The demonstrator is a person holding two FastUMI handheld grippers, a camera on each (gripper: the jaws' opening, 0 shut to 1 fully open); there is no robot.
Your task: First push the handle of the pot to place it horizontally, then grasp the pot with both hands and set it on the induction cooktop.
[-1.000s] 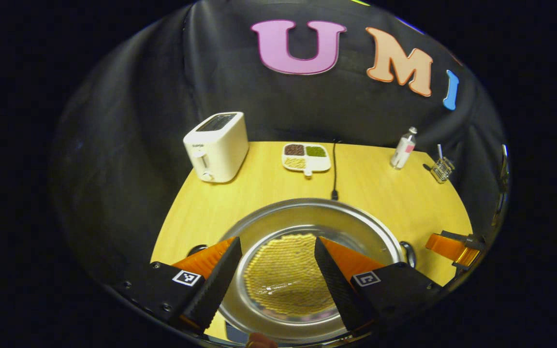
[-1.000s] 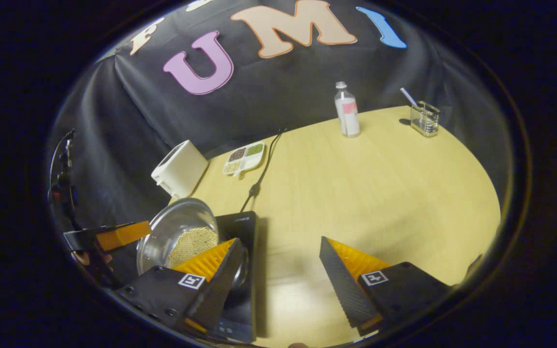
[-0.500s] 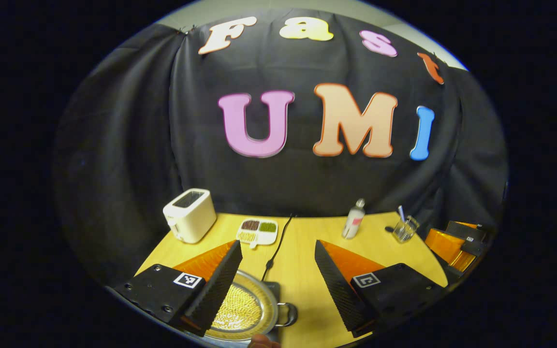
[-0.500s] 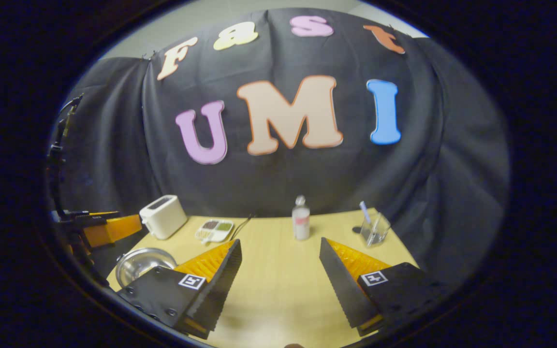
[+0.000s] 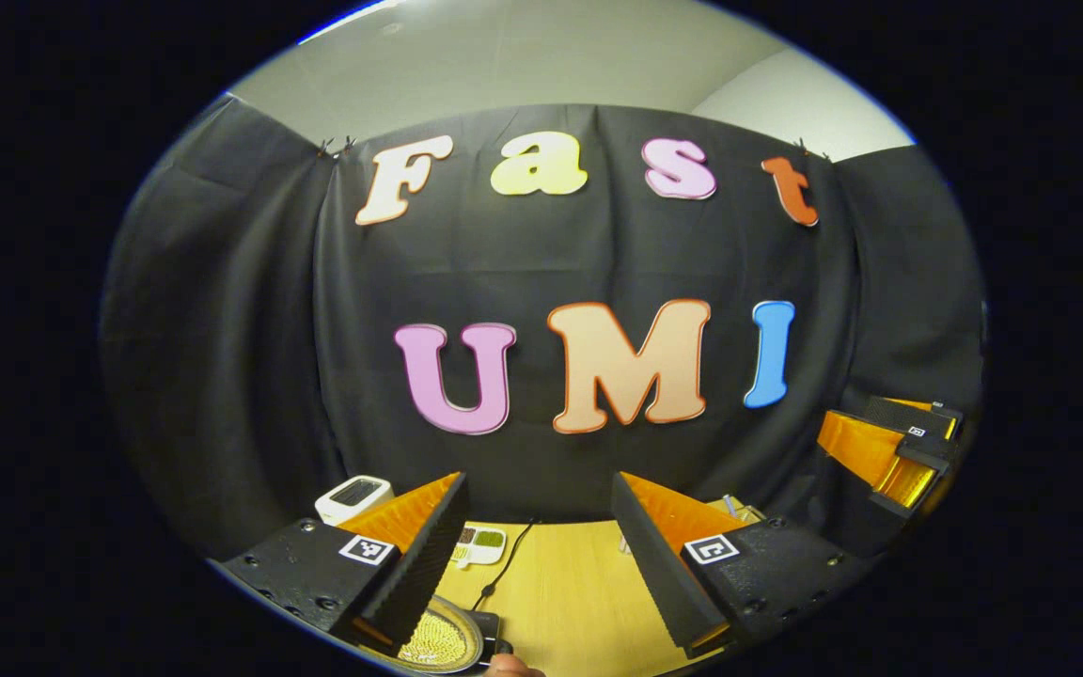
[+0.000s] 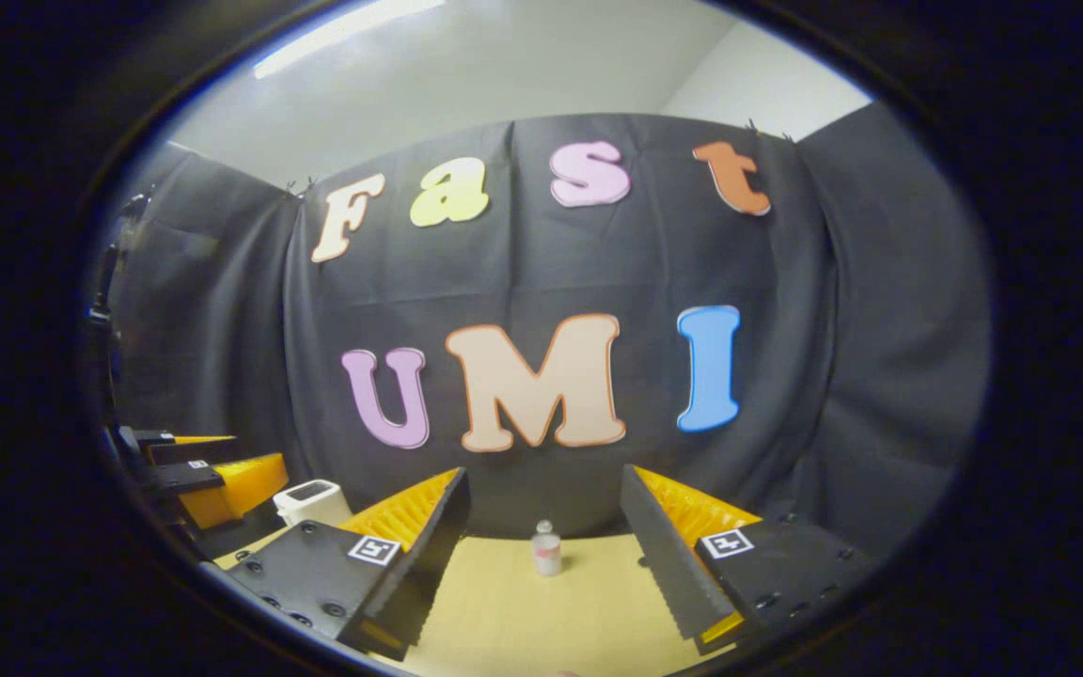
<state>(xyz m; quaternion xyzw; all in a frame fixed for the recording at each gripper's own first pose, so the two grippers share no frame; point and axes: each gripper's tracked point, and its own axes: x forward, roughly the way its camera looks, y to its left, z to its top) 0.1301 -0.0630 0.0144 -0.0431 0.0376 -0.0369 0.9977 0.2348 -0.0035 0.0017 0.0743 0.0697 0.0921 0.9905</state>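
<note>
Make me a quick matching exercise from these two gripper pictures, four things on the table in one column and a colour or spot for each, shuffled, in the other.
Things:
1. toaster
2. pot
3. bottle
4. snack tray

Descriptions:
A. clear, standing between the fingers in the right gripper view
B. white, at the table's far left by the cloth wall
C. metal, on the black cooktop, at the bottom of the left gripper view
D. divided, with a green patch, beside the black cable

Pairs: 1-B, 2-C, 3-A, 4-D
</note>
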